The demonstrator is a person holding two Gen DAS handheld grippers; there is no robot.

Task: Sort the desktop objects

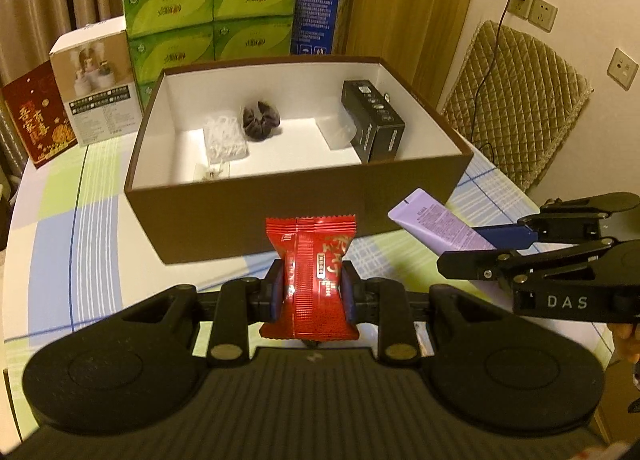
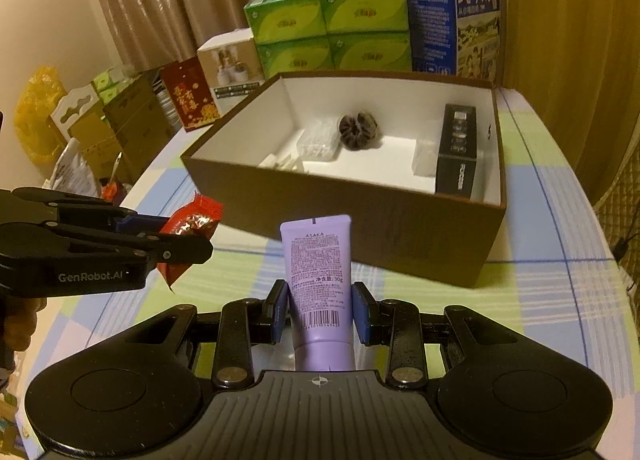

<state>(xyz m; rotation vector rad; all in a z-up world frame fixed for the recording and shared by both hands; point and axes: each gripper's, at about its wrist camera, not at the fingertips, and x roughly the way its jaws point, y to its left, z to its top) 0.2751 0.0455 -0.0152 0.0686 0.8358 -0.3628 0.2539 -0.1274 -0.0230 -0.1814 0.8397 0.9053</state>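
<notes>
Left wrist view: left gripper (image 1: 312,292), blue pads clenched on a red snack packet (image 1: 312,276) held upright above the checked tablecloth (image 1: 80,227); packet's lower edge cut off behind the gripper body. Right gripper (image 1: 480,246) enters from the right edge, clamped on a lilac tube (image 1: 436,223); only the tube's crimped end shows, its cap end hidden between the fingers.

Right wrist view: right gripper (image 2: 320,310) grasps the lilac tube (image 2: 318,260) at its lower body, label "ASAKA" legible, finer print unreadable; cap hidden behind the gripper body. Left gripper (image 2: 188,236) comes in from the left, red snack packet (image 2: 188,232) partly covered by its fingers.

Brown open box (image 1: 248,215), white inside, stands just beyond both grippers. Contents: black carton (image 1: 376,127) by the right wall; dark scrunchie (image 1: 260,119), blurred; clear plastic packet (image 1: 224,137), contents indistinct; small pale item (image 1: 210,171) at the near wall, half hidden by it.

Behind the box: green tissue packs (image 1: 208,15), blue milk carton (image 2: 452,15), white product box (image 1: 96,91), red gift bag (image 1: 38,115).
</notes>
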